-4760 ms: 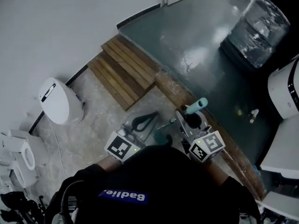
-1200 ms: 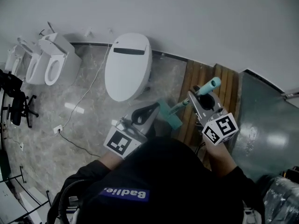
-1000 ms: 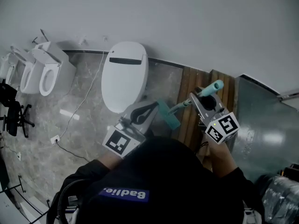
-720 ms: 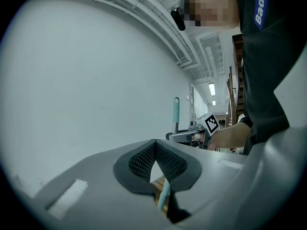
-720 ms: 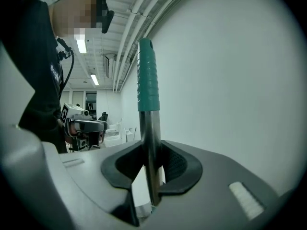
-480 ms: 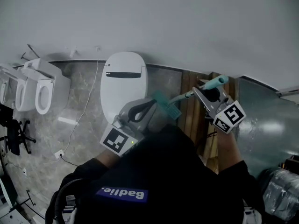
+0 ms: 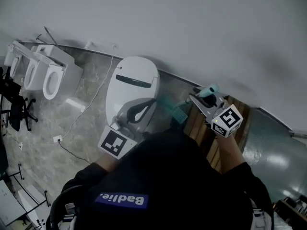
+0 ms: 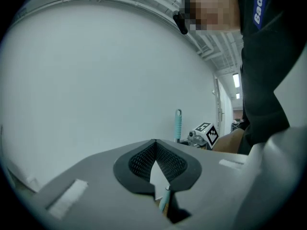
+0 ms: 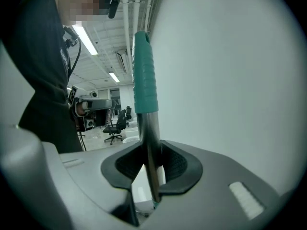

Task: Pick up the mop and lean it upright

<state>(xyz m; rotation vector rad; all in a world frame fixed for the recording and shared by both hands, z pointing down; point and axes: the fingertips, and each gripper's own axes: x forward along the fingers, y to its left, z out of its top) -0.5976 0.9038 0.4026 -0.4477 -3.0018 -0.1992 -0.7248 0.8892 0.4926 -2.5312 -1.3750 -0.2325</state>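
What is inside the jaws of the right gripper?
The mop's metal shaft, clamped by the right gripper; its teal grip stands above. The shaft's lower part is covered by the gripper.

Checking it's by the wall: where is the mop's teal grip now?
Head view, right of centre: the teal grip juts beyond the right gripper, which clamps the shaft, near the white wall, right of the toilet.

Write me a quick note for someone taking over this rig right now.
Right claw: shut on the mop, on its metal shaft below the teal grip.
Left claw: shut, tips together.
Mop: about upright, near the white wall, beside the toilet.
Done: mop picked up.
Left: rest it against the wall, then release.
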